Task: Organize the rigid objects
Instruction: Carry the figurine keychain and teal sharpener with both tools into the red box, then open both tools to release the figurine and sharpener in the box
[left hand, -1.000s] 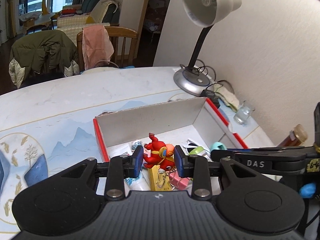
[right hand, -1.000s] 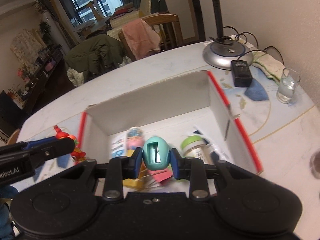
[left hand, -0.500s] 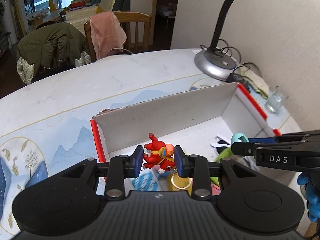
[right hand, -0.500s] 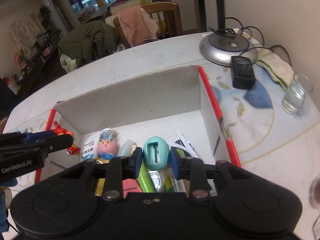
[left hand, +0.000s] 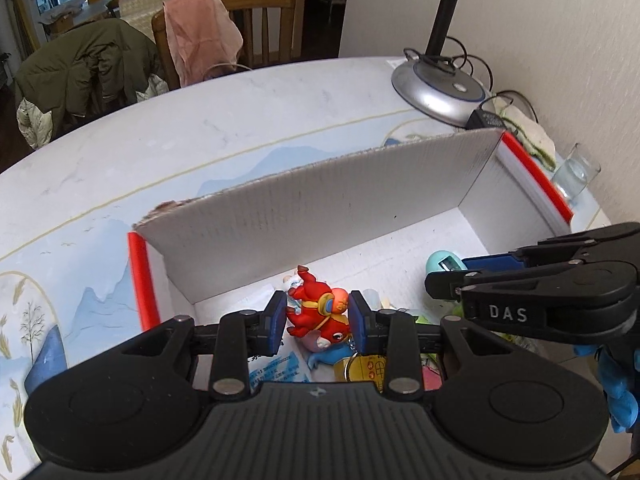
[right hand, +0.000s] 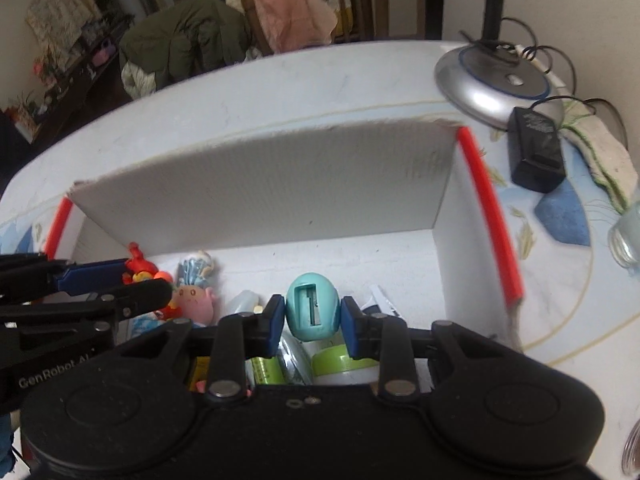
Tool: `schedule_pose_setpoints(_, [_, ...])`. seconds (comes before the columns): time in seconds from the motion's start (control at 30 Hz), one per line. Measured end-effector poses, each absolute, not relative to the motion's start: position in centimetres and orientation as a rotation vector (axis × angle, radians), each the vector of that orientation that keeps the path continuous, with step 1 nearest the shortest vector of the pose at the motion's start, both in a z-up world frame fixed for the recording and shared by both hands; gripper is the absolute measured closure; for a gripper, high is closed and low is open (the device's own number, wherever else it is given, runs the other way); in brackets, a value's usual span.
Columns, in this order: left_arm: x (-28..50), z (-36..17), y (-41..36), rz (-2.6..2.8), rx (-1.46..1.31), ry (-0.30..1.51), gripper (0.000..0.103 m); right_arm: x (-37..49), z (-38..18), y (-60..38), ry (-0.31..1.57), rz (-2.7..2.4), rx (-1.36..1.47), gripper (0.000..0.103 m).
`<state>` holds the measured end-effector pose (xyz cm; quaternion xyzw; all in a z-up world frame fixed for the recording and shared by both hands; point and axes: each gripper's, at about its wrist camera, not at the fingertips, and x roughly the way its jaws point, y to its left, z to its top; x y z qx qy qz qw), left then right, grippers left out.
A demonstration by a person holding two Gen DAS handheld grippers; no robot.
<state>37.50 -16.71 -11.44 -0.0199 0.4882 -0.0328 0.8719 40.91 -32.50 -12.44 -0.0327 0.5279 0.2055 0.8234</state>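
**Both grippers loaded above the box**

The white cardboard box (left hand: pixel 320 216) with red edges is the reference. Above its left interior, the left gripper (left hand: pixel 318 322) pinches a red figurine (left hand: pixel 316 312). Above its centre, the right gripper (right hand: pixel 313 318) pinches a teal egg-shaped sharpener (right hand: pixel 312 312). Small toys lie on the box floor.

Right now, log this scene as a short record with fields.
left gripper: shut on the red figurine
right gripper: shut on the teal egg-shaped sharpener
box: white, red-edged, open top, both grippers over it
box contents: pink figure, green-lidded jar, other small items
outside box: lamp base, black adapter, glass
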Motion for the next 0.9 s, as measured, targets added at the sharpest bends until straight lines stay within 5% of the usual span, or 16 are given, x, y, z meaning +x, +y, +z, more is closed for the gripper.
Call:
schedule_pose_setpoints(0.77, [38.1, -12.2, -16.0, -0.099, -0.092, 1.075, 0.07, 40.9, -12.4, -33.1, 1.166, 0.422, -0.044, 0.07])
schedule_pose_setpoints(0.9, [37.2, -11.4, -16.1, -0.109, -0.106, 1.055, 0.061, 40.1, -11.5, -34.1, 1.135, 0.427, -0.026, 0.07])
